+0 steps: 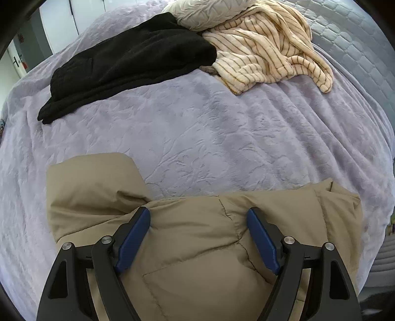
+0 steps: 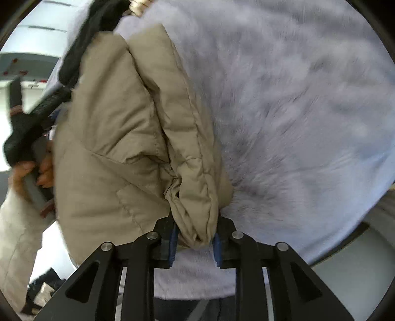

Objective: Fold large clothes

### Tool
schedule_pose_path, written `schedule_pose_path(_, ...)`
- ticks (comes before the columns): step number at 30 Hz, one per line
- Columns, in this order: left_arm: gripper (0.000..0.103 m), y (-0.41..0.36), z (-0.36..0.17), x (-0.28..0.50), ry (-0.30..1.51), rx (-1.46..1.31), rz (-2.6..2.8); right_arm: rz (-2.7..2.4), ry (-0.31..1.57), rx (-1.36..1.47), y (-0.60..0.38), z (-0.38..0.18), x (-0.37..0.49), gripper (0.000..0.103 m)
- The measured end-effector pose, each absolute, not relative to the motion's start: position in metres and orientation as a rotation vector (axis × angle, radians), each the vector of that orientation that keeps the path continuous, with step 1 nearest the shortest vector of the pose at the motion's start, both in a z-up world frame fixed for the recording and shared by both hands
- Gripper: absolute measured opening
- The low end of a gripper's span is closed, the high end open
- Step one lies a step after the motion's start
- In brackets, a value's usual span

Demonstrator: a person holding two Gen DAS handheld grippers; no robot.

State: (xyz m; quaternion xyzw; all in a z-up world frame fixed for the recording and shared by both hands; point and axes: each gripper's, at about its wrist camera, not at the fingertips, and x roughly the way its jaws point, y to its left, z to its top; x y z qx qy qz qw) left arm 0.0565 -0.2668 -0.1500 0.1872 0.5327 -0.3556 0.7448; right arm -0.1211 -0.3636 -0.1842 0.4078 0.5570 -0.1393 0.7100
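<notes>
A beige padded jacket [image 1: 192, 247] lies on the lavender bedspread [image 1: 197, 128] at the near edge of the left wrist view. My left gripper [image 1: 198, 212] points down onto it. Its blue pads [image 1: 134, 242] stand wide apart, with puffy fabric bulging between them and the left tip dug into a crease. In the right wrist view the jacket [image 2: 118, 138] hangs bunched and partly lifted. My right gripper [image 2: 195, 232] is shut on a rolled edge of it, which fills the narrow gap between the pads. A person's hand [image 2: 45, 172] holds the blurred left gripper at the far left.
A folded black garment [image 1: 128, 64] lies at the far left of the bed. A crumpled cream striped garment [image 1: 266, 49] and a grey pillow [image 1: 205, 12] lie at the back. The bed drops away at the right edge [image 1: 380, 172]. White cupboard doors [image 1: 61, 22] stand behind.
</notes>
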Motion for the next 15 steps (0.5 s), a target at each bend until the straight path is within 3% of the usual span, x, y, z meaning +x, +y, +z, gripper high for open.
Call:
schedule_pose_path(1, 0.081, -0.266, -0.15, 0.057, 1.169, 0.405, -0.78, -0.304, 1.202, 0.888, -0.368, -0.17, -0.124, 0.033)
schedule_pose_path(3, 0.081, -0.265, -0.15, 0.057, 1.168, 0.403, -0.781, -0.3, 1.137, 0.86, -0.377, -0.147, -0.124, 0.059)
schedule_pose_path(7, 0.081, -0.266, -0.15, 0.056, 1.166, 0.411, -0.777, -0.276, 1.089, 0.824, -0.397, -0.133, -0.092, 0.061)
schedule_pose_path(15, 0.081, -0.247, -0.115, 0.057, 1.132, 0.406, -0.694, -0.328, 1.231, 0.635, -0.373, -0.192, -0.009, 0.06)
